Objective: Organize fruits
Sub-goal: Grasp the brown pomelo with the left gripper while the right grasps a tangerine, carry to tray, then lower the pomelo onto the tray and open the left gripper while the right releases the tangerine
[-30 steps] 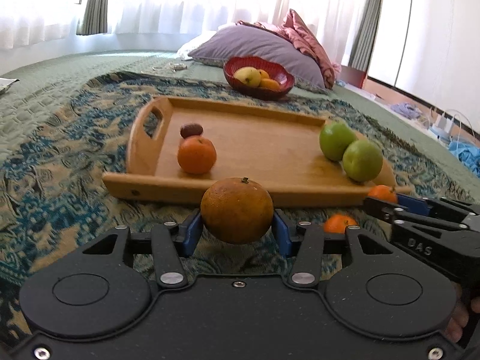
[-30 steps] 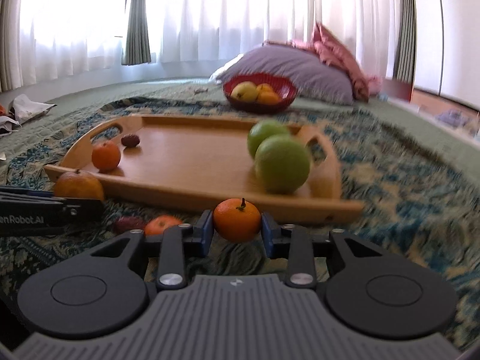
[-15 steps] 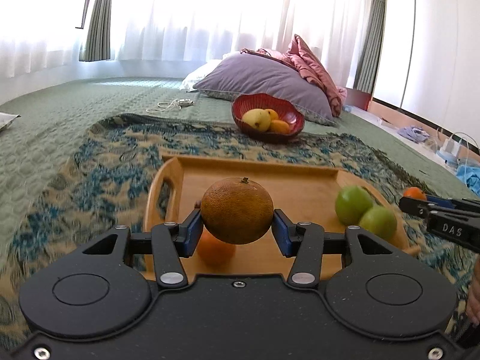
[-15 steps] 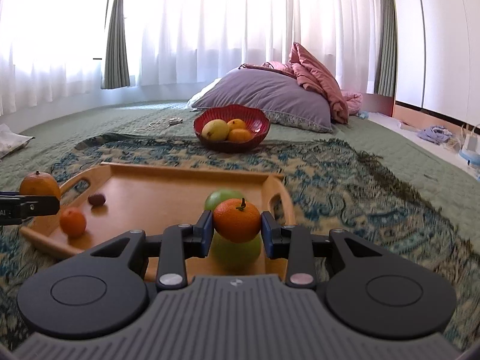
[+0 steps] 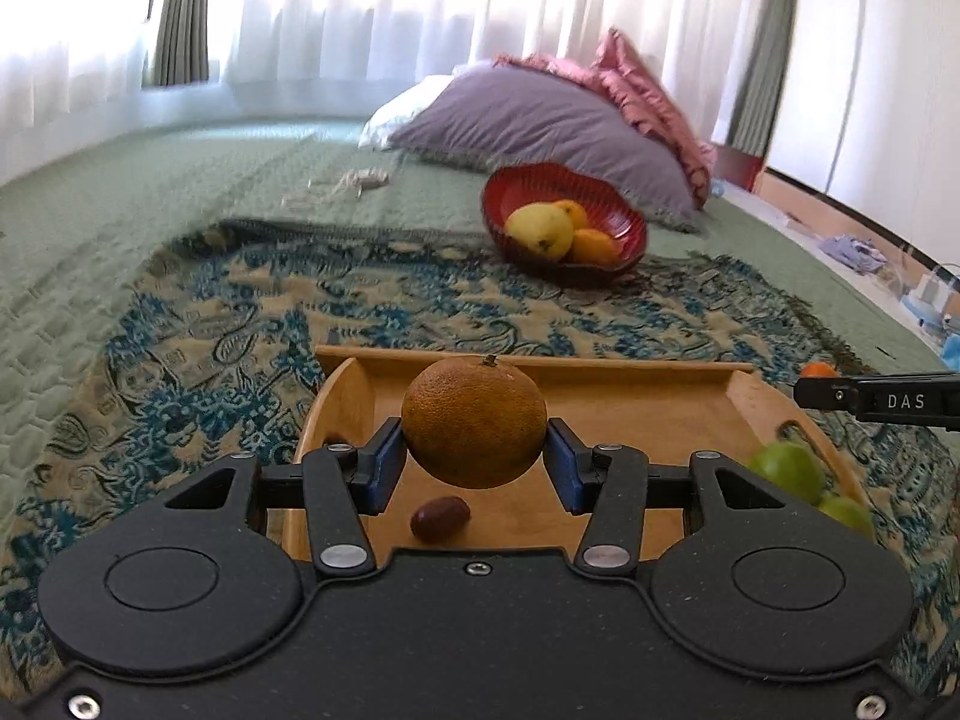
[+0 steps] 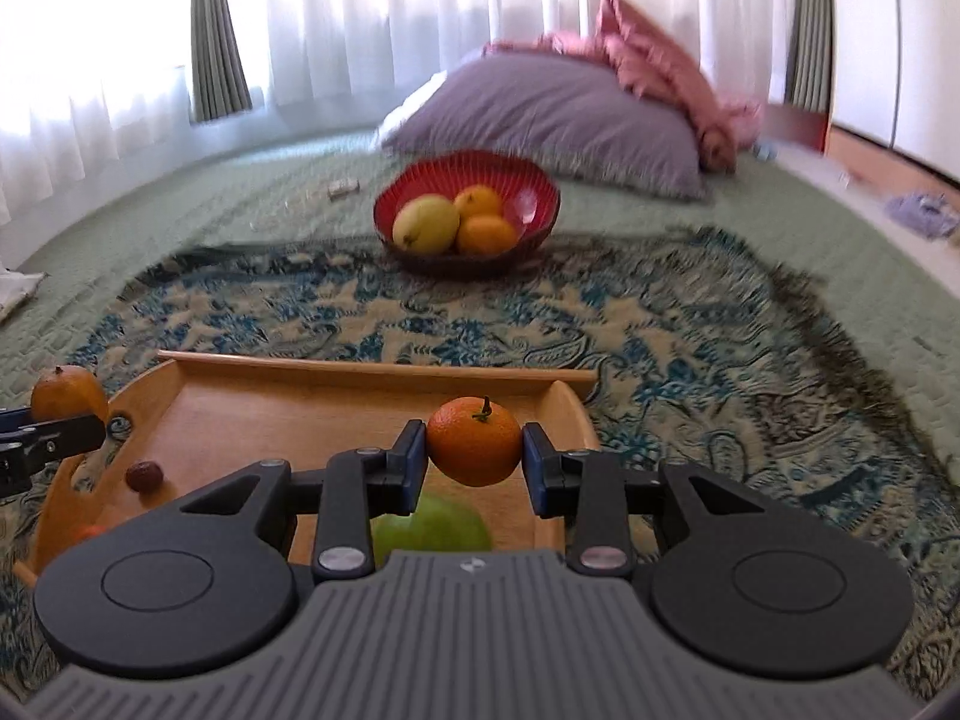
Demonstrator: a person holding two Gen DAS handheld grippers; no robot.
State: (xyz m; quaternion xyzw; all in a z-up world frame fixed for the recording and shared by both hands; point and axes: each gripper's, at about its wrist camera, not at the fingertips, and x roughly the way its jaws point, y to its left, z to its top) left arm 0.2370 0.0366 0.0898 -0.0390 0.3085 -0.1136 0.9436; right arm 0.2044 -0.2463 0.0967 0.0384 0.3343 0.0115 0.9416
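My left gripper (image 5: 474, 447) is shut on a large dull orange (image 5: 474, 423) and holds it above the wooden tray (image 5: 630, 402). My right gripper (image 6: 474, 459) is shut on a small bright mandarin (image 6: 474, 441), also above the tray (image 6: 252, 402). On the tray lie a brown date (image 5: 440, 518) and green apples (image 5: 787, 471); one apple (image 6: 429, 528) shows under my right gripper. The red bowl (image 6: 516, 192) beyond the tray holds a yellow pear (image 6: 425, 223) and two oranges (image 6: 486, 234). The left gripper with its orange (image 6: 67, 393) shows at the left of the right wrist view.
The tray lies on a blue patterned rug (image 6: 690, 348) over a green quilted cover (image 5: 150, 192). A grey pillow (image 6: 552, 114) and a pink cloth (image 6: 672, 72) lie behind the bowl. Small items (image 5: 930, 294) sit on the floor at the far right.
Both grippers have risen and moved forward over the tray toward the red bowl, each still holding its fruit. The tray's near edge and the loose mandarins have dropped out of view.
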